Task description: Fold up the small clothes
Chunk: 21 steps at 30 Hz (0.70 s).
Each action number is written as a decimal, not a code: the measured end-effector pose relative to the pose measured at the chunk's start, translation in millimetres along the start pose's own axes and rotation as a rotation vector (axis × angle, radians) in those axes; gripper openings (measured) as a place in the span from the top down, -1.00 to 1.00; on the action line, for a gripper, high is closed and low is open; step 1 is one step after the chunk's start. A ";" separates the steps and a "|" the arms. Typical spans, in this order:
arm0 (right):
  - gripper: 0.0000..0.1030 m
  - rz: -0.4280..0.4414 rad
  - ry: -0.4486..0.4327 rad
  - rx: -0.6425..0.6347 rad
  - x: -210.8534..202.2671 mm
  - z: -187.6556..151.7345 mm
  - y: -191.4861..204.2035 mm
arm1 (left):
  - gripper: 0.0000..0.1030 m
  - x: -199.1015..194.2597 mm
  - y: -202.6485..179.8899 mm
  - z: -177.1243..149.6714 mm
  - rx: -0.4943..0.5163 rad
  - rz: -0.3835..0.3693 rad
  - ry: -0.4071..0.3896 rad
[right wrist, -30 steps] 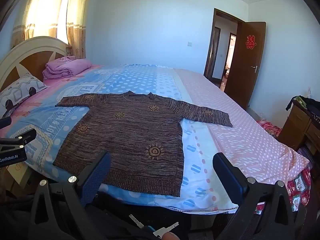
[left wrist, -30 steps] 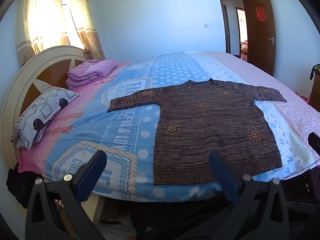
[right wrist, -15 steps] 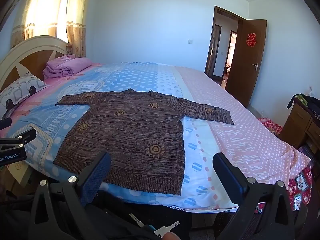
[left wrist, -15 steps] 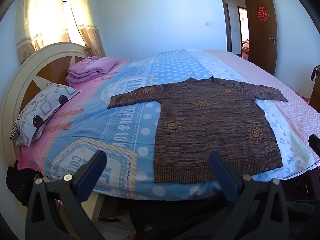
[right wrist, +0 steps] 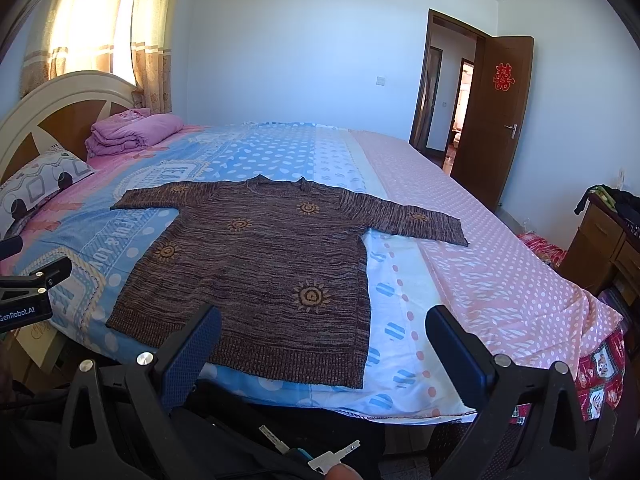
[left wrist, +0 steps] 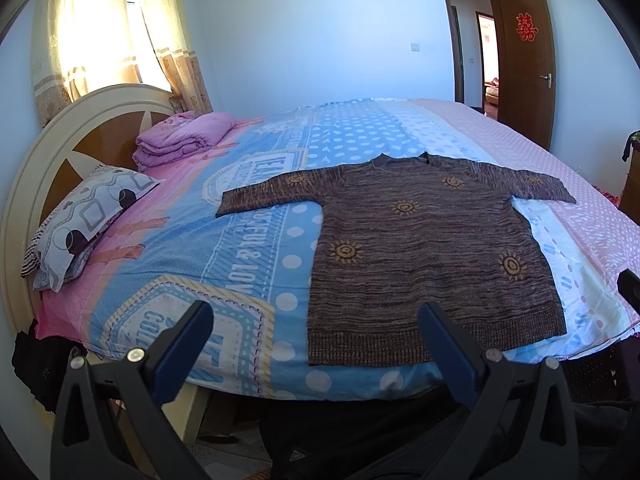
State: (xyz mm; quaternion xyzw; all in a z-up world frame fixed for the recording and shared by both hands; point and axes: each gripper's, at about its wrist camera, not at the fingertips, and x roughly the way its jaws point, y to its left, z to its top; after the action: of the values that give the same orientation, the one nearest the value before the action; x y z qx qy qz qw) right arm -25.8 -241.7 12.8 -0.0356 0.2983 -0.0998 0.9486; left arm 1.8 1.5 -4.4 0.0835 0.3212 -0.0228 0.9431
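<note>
Patterned pillow [left wrist: 84, 224], folded pink blanket [left wrist: 182, 138], sunlit curtains [left wrist: 120, 36], open brown door [right wrist: 494, 120]

My left tongs [left wrist: 316, 344] and right tongs [right wrist: 322, 346] look alike: black angular frames, silver screws, dark blue textured pads [right wrist: 192, 354]. White "GenRobot.AI" lettering marks the left body.

Brown knit sweater [left wrist: 420, 256] with orange sun motifs lies flat on bed [left wrist: 256, 240], right of frame centre, both sleeves spread, hem toward bottom of frame. Patterned blue-pink bedsheet under it. Left gripper [left wrist: 316, 344] at bottom of frame, jaws spread wide, nothing between them, short of bed edge. Folded pink blanket [left wrist: 184, 136] upper left near round headboard [left wrist: 44, 160]; patterned pillow [left wrist: 84, 224] at left. Curtained window [left wrist: 104, 32] top left. Brown door [left wrist: 528, 60] ajar upper right.
</note>
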 end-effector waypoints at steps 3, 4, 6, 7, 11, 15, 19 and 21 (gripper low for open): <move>-0.98 0.000 0.000 -0.001 0.4 0.0 -0.3 | -1.00 0.0 0.0 0.0 0.000 0.001 -0.001; -0.98 0.000 0.000 0.000 0.6 -0.1 -0.3 | -1.00 0.1 0.1 0.2 0.000 0.000 -0.001; -0.98 0.000 0.000 0.000 0.7 -0.2 -0.4 | -1.00 0.2 0.1 0.1 0.001 0.000 0.000; -0.98 0.000 0.001 0.000 0.7 -0.2 -0.3 | -1.00 0.1 0.1 0.1 0.000 0.000 0.000; -0.98 0.000 0.001 0.000 1.3 -0.6 0.0 | -1.00 0.2 0.5 -0.6 0.000 -0.001 0.001; -0.98 0.001 0.004 0.001 2.2 -1.1 0.2 | -1.00 1.1 -0.2 -1.5 0.003 0.000 0.004; -0.98 0.002 0.004 0.000 2.3 -1.4 0.3 | -1.00 1.3 -0.8 -2.4 0.005 0.000 0.007; -0.98 0.002 0.005 0.001 2.5 -1.1 -0.3 | -1.00 1.5 -1.1 -2.4 0.006 0.000 0.008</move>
State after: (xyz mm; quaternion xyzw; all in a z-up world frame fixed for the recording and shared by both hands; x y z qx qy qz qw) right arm -24.6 -242.6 10.6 -0.0345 0.3004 -0.0991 0.9480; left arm 1.4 0.8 -7.4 0.0862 0.3249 -0.0235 0.9415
